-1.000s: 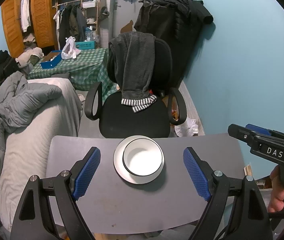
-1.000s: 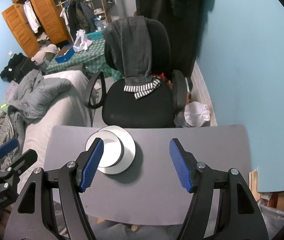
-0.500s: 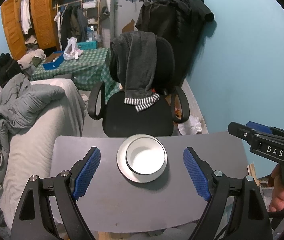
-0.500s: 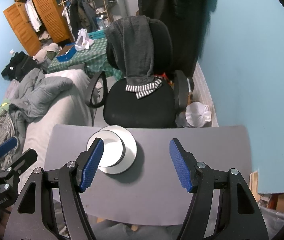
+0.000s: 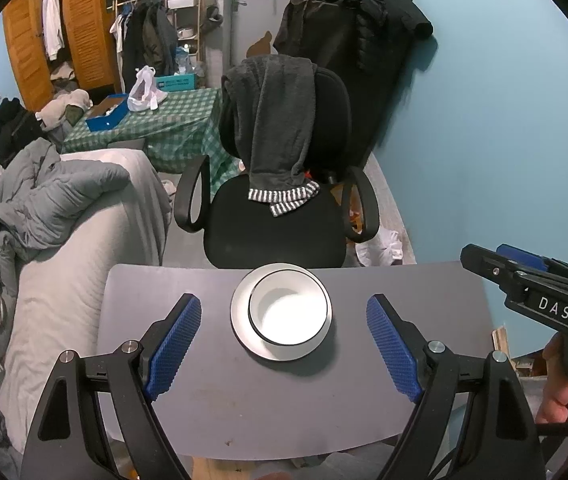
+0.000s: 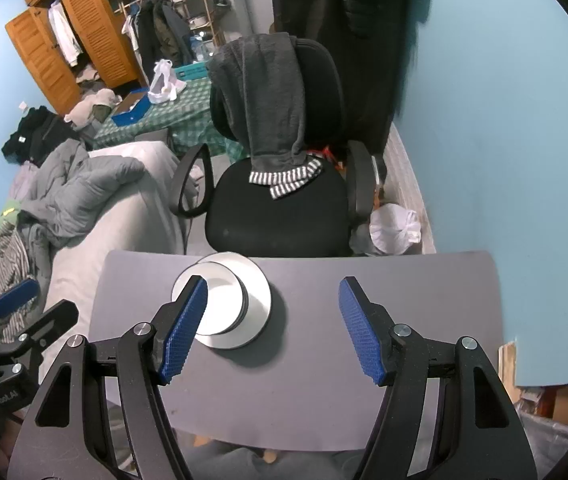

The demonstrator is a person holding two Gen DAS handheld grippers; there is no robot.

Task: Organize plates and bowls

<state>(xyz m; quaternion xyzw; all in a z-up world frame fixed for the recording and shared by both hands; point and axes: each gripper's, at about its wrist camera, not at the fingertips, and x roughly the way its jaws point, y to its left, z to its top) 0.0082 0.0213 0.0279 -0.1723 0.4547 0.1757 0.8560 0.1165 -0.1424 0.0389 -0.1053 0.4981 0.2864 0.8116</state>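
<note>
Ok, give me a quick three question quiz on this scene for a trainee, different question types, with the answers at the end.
1. True or false: the white bowl sits on the plate.
2. Which gripper is lined up with the bowl: A left gripper, B right gripper?
3. Fill in: both grippers' jaws are ____.

Key:
1. True.
2. A; the bowl lies centred between its fingers, while it is off to the left in the right wrist view.
3. Open, holding nothing.
</note>
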